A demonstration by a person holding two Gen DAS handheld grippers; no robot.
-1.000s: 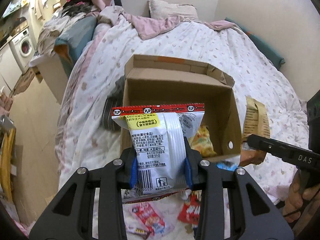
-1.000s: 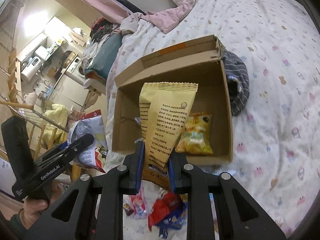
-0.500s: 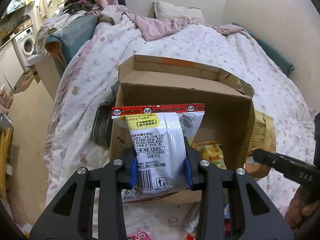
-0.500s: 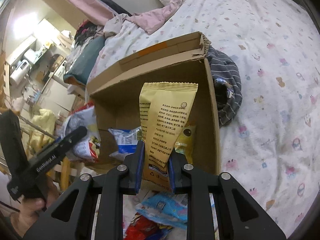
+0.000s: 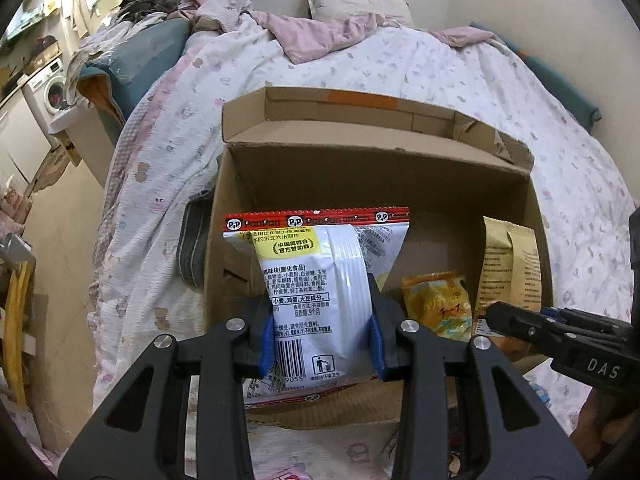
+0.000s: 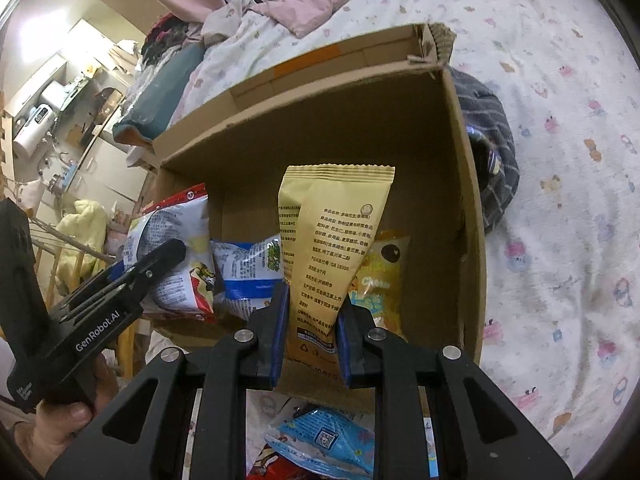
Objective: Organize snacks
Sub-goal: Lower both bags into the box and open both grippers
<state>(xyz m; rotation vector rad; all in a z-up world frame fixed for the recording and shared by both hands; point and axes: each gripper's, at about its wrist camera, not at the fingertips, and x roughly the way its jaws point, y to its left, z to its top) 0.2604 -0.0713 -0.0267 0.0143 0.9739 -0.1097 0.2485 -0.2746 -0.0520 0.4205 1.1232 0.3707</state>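
Snack packets lie loose on the bed's patterned quilt (image 6: pixel 560 240) at the near edge, among them a blue packet (image 6: pixel 320 436) just in front of the cardboard box (image 5: pixel 400 184). Left tool (image 5: pixel 322 340) is clamped on a white packet with a red top seal (image 5: pixel 316 280), held upright over the box's near left side. Right tool (image 6: pixel 310 336) is clamped on a tan packet (image 6: pixel 332 240), upright over the box's near right. Inside the box lie an orange cheese snack packet (image 5: pixel 438 304) and a blue-and-white packet (image 6: pixel 248 268). A dark striped garment (image 6: pixel 492 160) lies bunched against the box's right wall. Beyond the box the quilt runs far to a rumpled pink blanket (image 5: pixel 332 36) and a pillow (image 5: pixel 352 0) at the pale wall. Far left, past the bed's edge, stands a washing machine (image 5: pixel 50 88) among clutter.
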